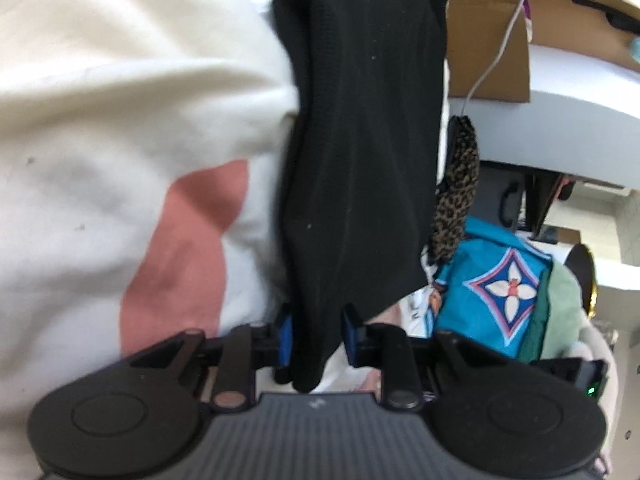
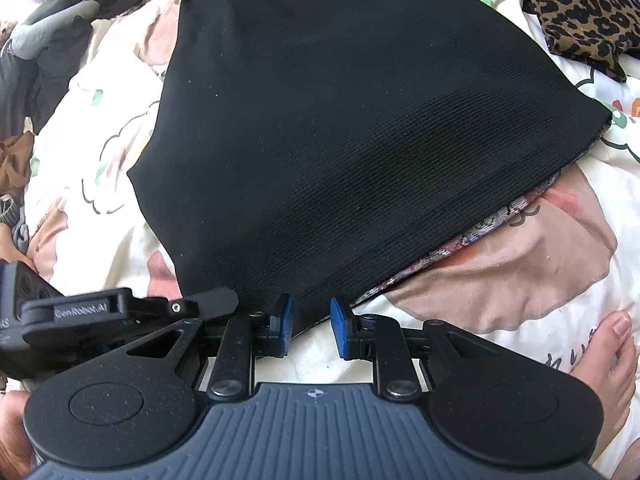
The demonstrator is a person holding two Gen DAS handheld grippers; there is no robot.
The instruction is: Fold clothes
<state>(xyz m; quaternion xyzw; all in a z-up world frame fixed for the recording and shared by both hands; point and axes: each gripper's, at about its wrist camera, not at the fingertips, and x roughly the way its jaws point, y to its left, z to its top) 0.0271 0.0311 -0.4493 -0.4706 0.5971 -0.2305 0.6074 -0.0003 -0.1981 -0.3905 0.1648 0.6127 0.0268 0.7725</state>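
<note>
The bed (image 2: 520, 280) carries everything here, its cream cover printed with pink blotches and small cartoon outlines. On it lies the black garment (image 2: 340, 140), a ribbed knit spread as a broad panel, with a patterned lining or a second cloth peeping from under its right edge — which of the two, I cannot tell.

The left gripper (image 1: 316, 336) has its blue pads closed on a bunched strip of that black cloth, which runs taut away from it and looks lifted off the cover. The right gripper (image 2: 310, 328) stands at the near hem with its pads a narrow way apart; the cloth's edge sits at or just inside the gap, but nothing appears pinched.

The step in hand seems to be securing a second corner so the piece can be carried over in one fold. To do it well, I would push the right pads further onto the hem before closing, take both layers, and keep the two held points level so the fold line falls straight.

Around the bed: a leopard-print cloth (image 2: 580, 8) lies beyond the garment, well apart from both grippers; a turquoise cloth with a flower diamond (image 1: 500, 288) lies off to the side; cardboard boxes (image 1: 488, 40) and a white cable (image 1: 496, 52) stand behind; a bare foot (image 2: 608, 356) rests on the cover near the right gripper.
</note>
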